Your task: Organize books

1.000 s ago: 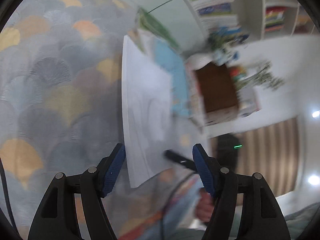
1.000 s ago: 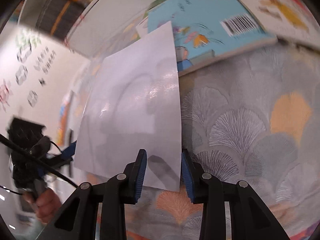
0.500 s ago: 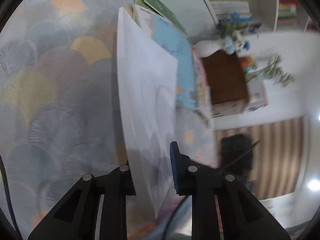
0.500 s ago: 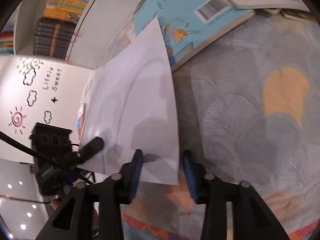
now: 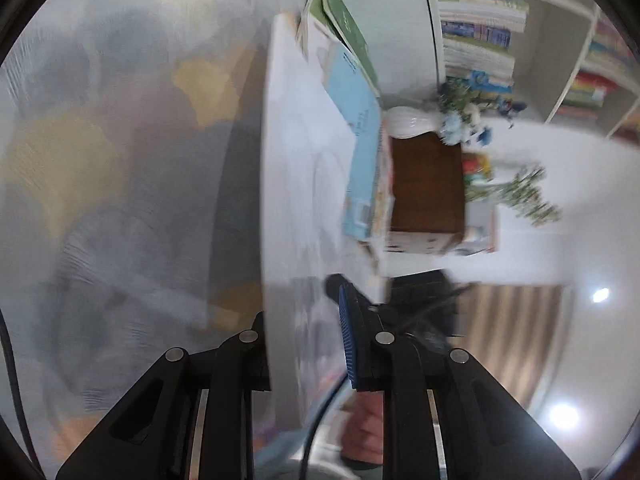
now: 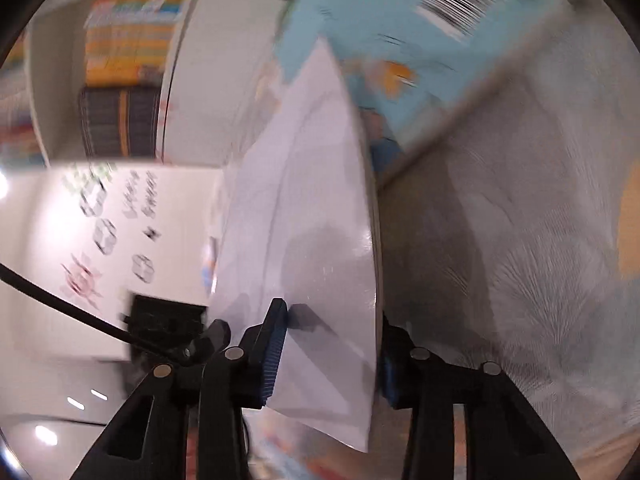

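Observation:
A thin white book (image 5: pixel 304 184) is held on edge above the patterned carpet (image 5: pixel 100 160). My left gripper (image 5: pixel 302 320) is shut on its near edge, one blue pad on each face. In the right wrist view the same white book (image 6: pixel 312 200) runs away from me, and my right gripper (image 6: pixel 330 344) is shut on its lower corner. Behind it a light blue book (image 6: pixel 400 20) with a barcode lies flat on the carpet (image 6: pixel 520 240). In the left wrist view that blue book (image 5: pixel 360 152) lies next to a green book (image 5: pixel 344 20).
A white bookshelf (image 5: pixel 480 40) packed with books stands beyond the loose books. A brown box (image 5: pixel 428 184), a white vase (image 5: pixel 408 122) and plants sit by a white wall. A person's hand (image 5: pixel 364 432) shows low down. Shelved books (image 6: pixel 128 52) fill the upper left.
My left gripper went from open to shut on the white book's edge. The right gripper eased its hold, then clamped again. The book tipped up closer to standing on edge.

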Demonstrator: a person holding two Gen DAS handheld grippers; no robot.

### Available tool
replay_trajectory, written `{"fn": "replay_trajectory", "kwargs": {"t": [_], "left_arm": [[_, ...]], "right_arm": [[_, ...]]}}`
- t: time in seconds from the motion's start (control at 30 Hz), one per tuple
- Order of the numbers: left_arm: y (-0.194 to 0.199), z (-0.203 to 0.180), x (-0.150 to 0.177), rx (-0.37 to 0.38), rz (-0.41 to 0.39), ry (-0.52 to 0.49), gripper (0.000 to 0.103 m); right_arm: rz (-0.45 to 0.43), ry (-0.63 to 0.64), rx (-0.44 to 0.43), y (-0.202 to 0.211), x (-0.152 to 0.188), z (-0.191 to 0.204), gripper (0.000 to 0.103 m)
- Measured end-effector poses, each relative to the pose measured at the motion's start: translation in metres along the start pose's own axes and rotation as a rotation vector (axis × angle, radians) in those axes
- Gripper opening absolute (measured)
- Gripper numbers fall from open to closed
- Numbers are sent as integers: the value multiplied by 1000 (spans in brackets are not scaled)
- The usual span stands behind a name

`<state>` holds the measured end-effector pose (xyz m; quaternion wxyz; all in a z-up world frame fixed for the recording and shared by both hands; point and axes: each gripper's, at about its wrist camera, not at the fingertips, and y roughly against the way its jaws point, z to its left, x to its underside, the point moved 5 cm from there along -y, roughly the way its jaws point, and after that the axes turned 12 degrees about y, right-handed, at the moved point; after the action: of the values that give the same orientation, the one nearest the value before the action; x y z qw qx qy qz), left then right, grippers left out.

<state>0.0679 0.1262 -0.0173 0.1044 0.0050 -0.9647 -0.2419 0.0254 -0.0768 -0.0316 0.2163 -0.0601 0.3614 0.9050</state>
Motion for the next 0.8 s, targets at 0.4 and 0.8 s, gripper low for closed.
{"fn": "replay_trajectory", "kwargs": {"t": [0.4, 0.8], "left_arm": [[52, -45, 4, -211, -234, -345, 20], [139, -73, -94, -245, -489, -352, 20]], "right_arm": [[-10, 542, 287, 8, -28, 124, 37], [-23, 752, 247, -92, -132, 203, 38]]}}
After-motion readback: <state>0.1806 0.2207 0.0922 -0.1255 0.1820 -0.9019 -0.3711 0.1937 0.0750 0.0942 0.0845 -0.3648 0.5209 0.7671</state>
